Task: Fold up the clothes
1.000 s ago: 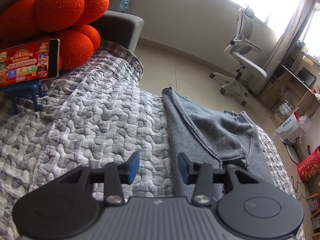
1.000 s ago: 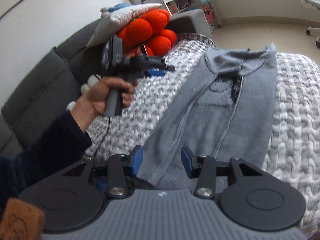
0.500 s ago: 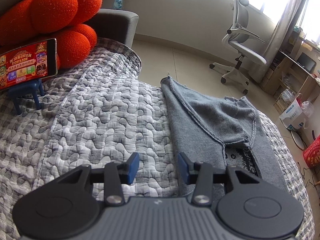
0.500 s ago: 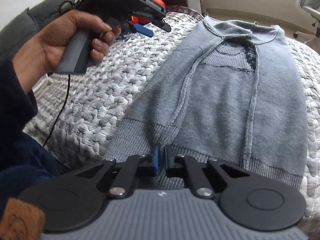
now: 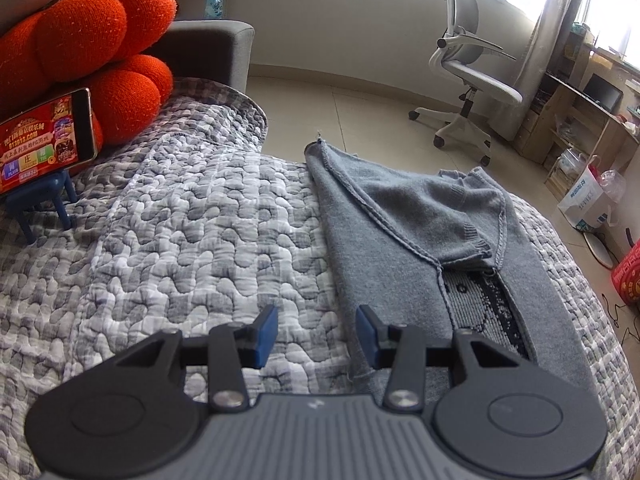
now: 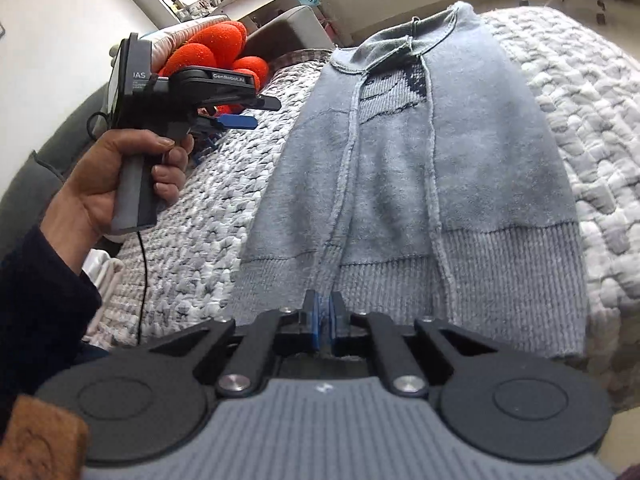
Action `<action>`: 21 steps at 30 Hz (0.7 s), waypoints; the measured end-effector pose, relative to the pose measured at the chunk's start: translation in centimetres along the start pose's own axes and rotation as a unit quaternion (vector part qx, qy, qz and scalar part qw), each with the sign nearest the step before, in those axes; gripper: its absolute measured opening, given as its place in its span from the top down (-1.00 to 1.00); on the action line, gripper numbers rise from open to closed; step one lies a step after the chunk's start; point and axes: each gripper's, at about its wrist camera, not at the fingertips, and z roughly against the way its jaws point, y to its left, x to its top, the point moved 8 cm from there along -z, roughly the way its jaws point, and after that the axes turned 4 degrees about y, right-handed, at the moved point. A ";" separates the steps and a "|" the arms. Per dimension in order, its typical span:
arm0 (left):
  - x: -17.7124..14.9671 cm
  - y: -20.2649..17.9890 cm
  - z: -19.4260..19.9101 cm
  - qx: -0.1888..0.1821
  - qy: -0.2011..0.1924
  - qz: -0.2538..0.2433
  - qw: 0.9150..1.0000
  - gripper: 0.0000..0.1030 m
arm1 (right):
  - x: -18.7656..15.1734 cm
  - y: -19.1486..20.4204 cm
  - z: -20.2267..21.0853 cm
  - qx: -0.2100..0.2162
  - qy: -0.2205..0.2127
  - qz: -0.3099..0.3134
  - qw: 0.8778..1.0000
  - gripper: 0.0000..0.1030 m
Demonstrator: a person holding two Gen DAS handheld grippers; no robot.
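Observation:
A grey knit sweater (image 5: 400, 240) lies lengthwise on the quilted bed, sleeves folded in over the body, its ribbed hem nearest in the right wrist view (image 6: 420, 160). My right gripper (image 6: 324, 320) sits at the middle of that hem with its blue pads pinching a ridge of the rib; the jaws are easing open slightly, with the fabric still between them. My left gripper (image 5: 316, 332) hangs open above the quilt at the sweater's left edge, with nothing between its fingers. In the right wrist view a hand holds the left gripper (image 6: 264, 113) up in the air, left of the sweater.
A grey-and-white quilt (image 5: 180, 248) covers the bed. An orange cushion (image 5: 88, 40) and a phone (image 5: 44, 136) on a small blue stand sit at the far left. A grey sofa arm (image 5: 208, 52), an office chair (image 5: 468, 64) and a desk (image 5: 580, 112) lie beyond.
My right gripper dropped to the sweater's hem and closed on it; a second ago it was open over the sweater's lower left part. The left gripper rolled slightly and stayed open.

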 end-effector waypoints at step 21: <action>-6.9 -4.3 7.0 -0.087 0.018 -0.091 0.992 0.13 | 3.0 -6.7 3.6 -0.028 -0.036 0.076 0.996 0.69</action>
